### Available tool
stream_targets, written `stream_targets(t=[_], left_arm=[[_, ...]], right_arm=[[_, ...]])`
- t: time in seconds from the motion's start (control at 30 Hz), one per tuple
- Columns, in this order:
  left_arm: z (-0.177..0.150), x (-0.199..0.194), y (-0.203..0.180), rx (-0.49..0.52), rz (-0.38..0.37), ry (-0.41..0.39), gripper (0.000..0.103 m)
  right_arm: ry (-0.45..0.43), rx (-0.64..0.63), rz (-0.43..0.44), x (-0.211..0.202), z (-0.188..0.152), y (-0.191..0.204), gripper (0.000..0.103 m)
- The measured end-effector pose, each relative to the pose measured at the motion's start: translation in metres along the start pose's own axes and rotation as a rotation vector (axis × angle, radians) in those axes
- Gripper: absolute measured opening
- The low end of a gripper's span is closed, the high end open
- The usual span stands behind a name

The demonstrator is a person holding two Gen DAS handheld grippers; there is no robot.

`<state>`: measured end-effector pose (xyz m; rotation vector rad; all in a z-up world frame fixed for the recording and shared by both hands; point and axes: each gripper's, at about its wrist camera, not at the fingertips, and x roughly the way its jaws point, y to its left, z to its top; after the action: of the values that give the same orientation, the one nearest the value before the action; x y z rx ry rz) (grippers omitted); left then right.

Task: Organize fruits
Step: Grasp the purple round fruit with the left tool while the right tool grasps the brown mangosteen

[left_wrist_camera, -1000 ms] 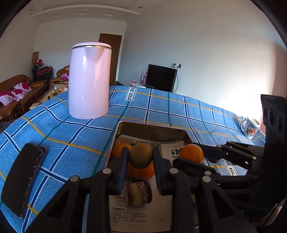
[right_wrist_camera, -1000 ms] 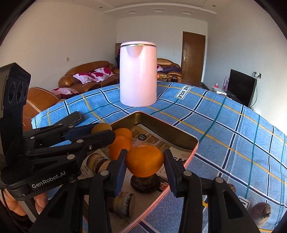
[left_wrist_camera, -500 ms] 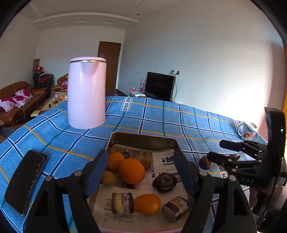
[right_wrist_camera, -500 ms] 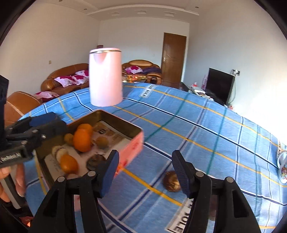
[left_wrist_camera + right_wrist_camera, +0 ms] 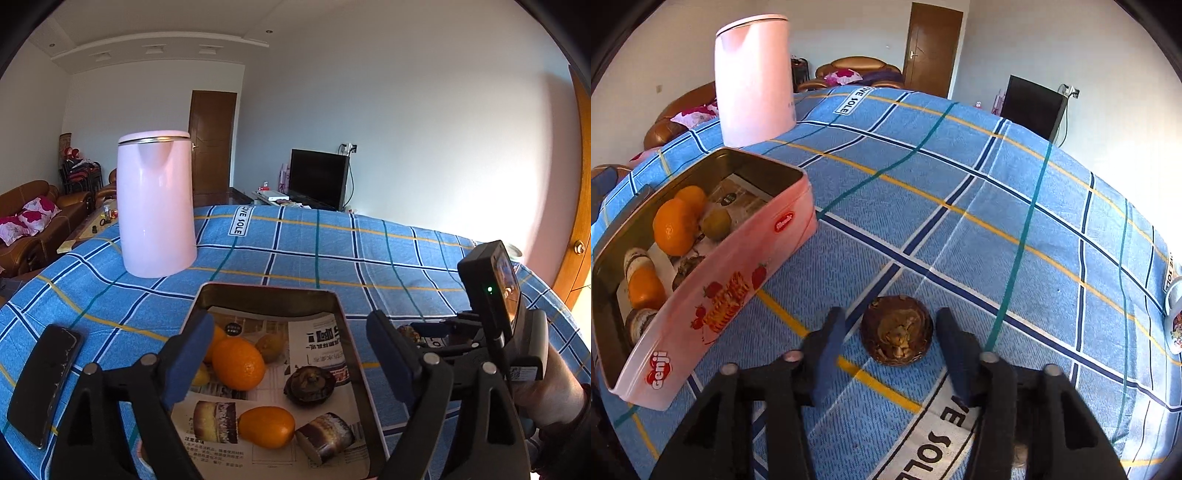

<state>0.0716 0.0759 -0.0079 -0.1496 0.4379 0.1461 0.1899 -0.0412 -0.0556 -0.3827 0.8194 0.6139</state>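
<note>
Your left gripper point(image 5: 288, 354) hangs over the near end of the pink tin point(image 5: 731, 280) with its jaws spread wide and nothing between them. Inside the tin, on printed paper, lie a large orange point(image 5: 238, 363) toward the left, a smaller orange point(image 5: 266, 426) nearer you, a greenish-brown fruit point(image 5: 270, 347) farther back and a dark brown fruit point(image 5: 309, 382) to the right. Your right gripper point(image 5: 890, 347) is low over the blue plaid cloth point(image 5: 960, 184), to the right of the tin, jaws spread on either side of a brown mangosteen point(image 5: 897, 335) that sits on the cloth; whether either pad touches it cannot be told. A pink kettle point(image 5: 157, 203) stands at the far left, and a black phone point(image 5: 44, 380) lies near the left edge
</note>
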Motion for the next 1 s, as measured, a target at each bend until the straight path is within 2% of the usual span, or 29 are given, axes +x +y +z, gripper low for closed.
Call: stream_targets(t=[0.13,0.27,0.33,0.43,0.67,0.8,1.0], left_arm=[[0.005,0.002,-0.018,0.028,-0.025,-0.002,0.087],[0.012,0.005,-0.049,0.07,-0.077,0.004,0.087],[0.015,0.009,-0.067,0.091,-0.108,0.011,0.087],[0.015,0.022,-0.094,0.108,-0.152,0.043,0.087],[-0.002,0.061,-0.157,0.173,-0.253,0.167,0.087],[-0.014,0.082,-0.183,0.207,-0.283,0.241,0.086],[-0.023,0.113,-0.2,0.233,-0.279,0.341,0.083]], right_arm=[[-0.074,-0.002,0.009,-0.021,-0.006,0.001,0.039],[-0.219,0.045,-0.011,-0.068,-0.019,-0.014,0.039],[-0.283,0.088,-0.046,-0.091,-0.028,-0.031,0.039],[-0.345,0.154,-0.144,-0.113,-0.042,-0.056,0.039],[-0.309,0.309,-0.204,-0.108,-0.07,-0.125,0.039],[-0.29,0.355,-0.202,-0.103,-0.084,-0.141,0.039],[-0.303,0.385,-0.172,-0.105,-0.087,-0.15,0.039]])
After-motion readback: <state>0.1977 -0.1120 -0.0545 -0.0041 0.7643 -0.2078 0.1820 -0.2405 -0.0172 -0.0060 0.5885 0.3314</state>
